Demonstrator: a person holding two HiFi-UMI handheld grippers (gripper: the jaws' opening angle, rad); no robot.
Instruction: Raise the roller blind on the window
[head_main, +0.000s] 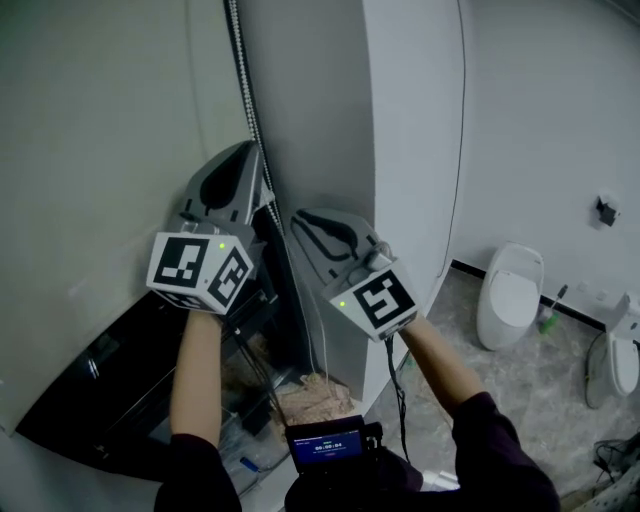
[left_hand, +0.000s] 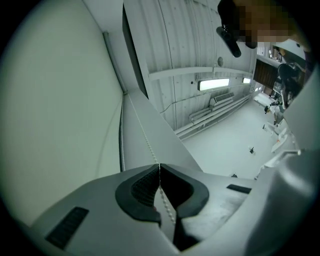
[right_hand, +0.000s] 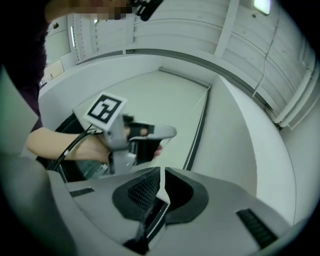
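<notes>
The pale roller blind (head_main: 110, 130) hangs on the left, with dark window glass (head_main: 90, 385) showing below its bottom edge. A bead chain (head_main: 244, 80) runs down the blind's right edge. My left gripper (head_main: 250, 152) is raised against that chain. In the left gripper view the left gripper (left_hand: 159, 166) is shut, and the bead chain (left_hand: 145, 140) passes between its pads. Lower and to the right, my right gripper (head_main: 298, 220) points at the same edge. In the right gripper view the right gripper (right_hand: 161, 171) is closed on the chain (right_hand: 159, 217), with the left gripper (right_hand: 131, 134) just beyond it.
A white wall corner (head_main: 410, 150) stands right of the chain. White toilets (head_main: 508, 295) sit on the grey floor at the right. A small screen (head_main: 325, 445) hangs at my chest. Boxes and clutter (head_main: 310, 395) lie below the window.
</notes>
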